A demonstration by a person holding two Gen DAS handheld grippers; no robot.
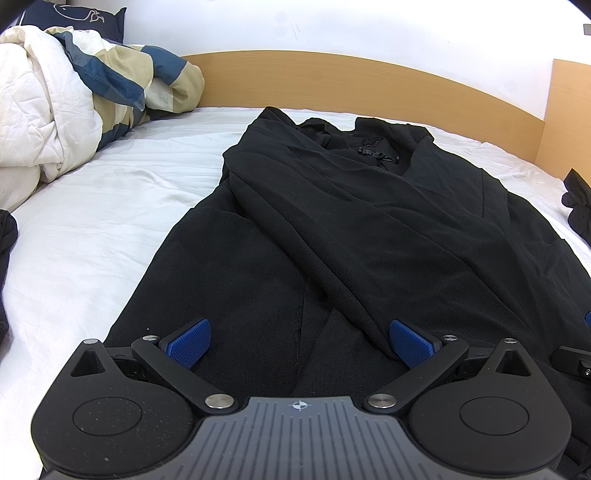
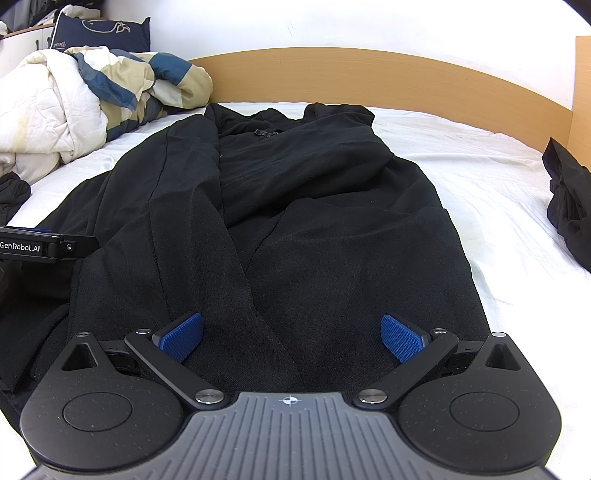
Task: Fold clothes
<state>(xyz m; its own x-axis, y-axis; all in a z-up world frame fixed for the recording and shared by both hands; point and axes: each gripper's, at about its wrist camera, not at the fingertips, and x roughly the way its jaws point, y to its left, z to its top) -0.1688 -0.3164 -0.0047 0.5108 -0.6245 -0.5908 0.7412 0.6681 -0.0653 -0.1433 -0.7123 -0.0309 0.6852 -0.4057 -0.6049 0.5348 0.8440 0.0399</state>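
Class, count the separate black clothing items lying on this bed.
3: a large black garment spread along the middle, under both open grippers; a crumpled one by the right edge; another at the left edge, mostly cut off. More may lie outside view.

**Bedding and frame around the bed**

White wrinkled bed sheet (image 1: 110,206) spread across the mattress. Rumpled duvet in white, beige and blue patches (image 1: 74,92) heaped at far left. Behind it, navy pillow with a white outlined whale (image 2: 107,31). Curved light-wood headboard (image 2: 369,74) along the far edge, against a white wall (image 1: 369,26).
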